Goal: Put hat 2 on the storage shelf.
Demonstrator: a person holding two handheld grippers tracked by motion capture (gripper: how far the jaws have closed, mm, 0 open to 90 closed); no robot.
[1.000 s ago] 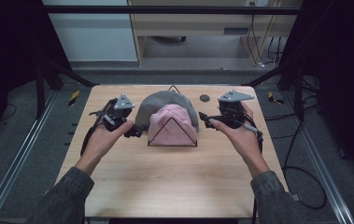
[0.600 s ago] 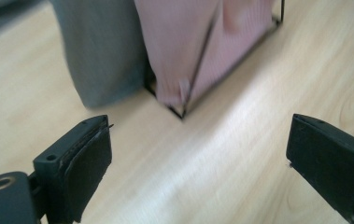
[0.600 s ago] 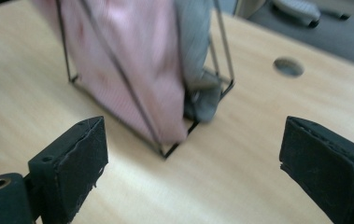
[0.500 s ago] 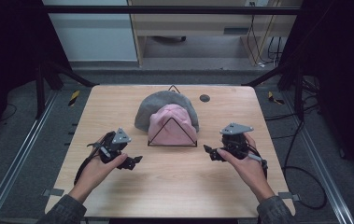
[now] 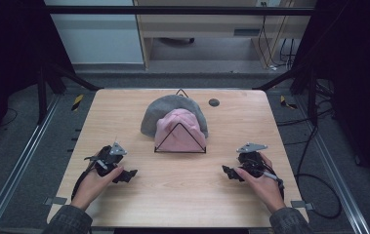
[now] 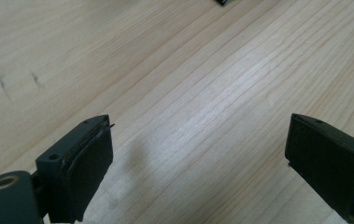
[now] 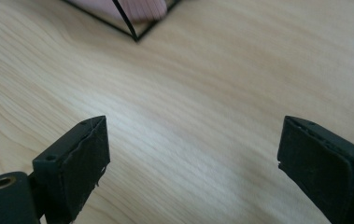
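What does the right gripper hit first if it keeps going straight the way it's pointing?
Likely the near corner of the black wire stand, with the pink hat just behind it. The right gripper is open over bare table; its height above the wood is unclear.

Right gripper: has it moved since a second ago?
Yes. The right gripper has pulled back toward the person, from beside the pink hat on the wire stand to the table's near right part.

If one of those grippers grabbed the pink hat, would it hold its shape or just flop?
The pink hat looks like soft knit, so it would probably sag. It seems light. It appears draped on a thin wire stand, which might tip or drag along if the hat snags.
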